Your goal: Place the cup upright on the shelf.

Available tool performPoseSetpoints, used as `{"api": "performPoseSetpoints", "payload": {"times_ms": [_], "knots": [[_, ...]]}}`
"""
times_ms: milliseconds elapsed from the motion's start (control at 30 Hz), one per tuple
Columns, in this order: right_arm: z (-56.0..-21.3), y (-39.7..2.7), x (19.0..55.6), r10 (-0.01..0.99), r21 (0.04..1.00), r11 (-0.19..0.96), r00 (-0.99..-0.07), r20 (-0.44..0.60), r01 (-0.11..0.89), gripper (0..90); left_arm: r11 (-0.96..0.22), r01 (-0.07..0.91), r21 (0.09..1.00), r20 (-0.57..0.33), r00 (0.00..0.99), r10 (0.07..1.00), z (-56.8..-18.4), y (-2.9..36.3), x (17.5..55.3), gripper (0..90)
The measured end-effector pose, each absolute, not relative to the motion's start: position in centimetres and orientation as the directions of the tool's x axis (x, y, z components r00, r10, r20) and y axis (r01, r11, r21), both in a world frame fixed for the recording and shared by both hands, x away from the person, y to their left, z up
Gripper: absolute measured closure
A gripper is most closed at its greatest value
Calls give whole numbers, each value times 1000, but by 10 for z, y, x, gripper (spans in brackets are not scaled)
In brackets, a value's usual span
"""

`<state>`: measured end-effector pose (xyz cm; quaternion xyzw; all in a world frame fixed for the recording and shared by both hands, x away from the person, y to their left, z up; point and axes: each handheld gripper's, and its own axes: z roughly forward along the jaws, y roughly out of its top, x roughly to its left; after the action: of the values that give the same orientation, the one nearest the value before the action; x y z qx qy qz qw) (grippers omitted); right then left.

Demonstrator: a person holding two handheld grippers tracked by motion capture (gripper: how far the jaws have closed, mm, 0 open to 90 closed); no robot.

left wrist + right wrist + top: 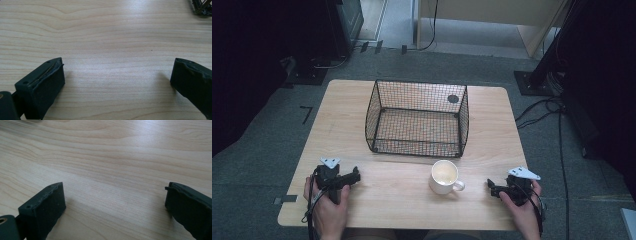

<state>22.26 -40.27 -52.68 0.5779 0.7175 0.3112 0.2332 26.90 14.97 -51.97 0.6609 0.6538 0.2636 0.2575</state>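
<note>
one white mug [444,176], one black wire basket [417,119], one wooden table [362,200], two claws.

Table [362,195] with basket [417,120], mug [445,177]

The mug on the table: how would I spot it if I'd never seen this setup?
Find the wooden table and the black wire basket at its middle. Just in front of the basket's near right corner stands the mug. It is cream-white, with its handle toward the right gripper.
</note>
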Motion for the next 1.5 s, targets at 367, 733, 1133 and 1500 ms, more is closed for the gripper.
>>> {"api": "performPoseSetpoints", "payload": {"times_ms": [367,733,1133,1500], "knots": [[-524,-400,216,983,723,107,-181,25,683,121,-13,728,685,12,6,1000,-520,150,269,0],[-510,-389,207,968,745,118,-244,61,656,129,-13,728,685,12,6,1000,-520,150,269,0],[-507,-373,203,948,750,159,-310,65,642,140,-13,728,685,12,6,1000,-520,150,269,0],[-502,-354,198,924,760,197,-377,68,620,156,-13,728,685,12,6,1000,-520,150,269,0]]}}
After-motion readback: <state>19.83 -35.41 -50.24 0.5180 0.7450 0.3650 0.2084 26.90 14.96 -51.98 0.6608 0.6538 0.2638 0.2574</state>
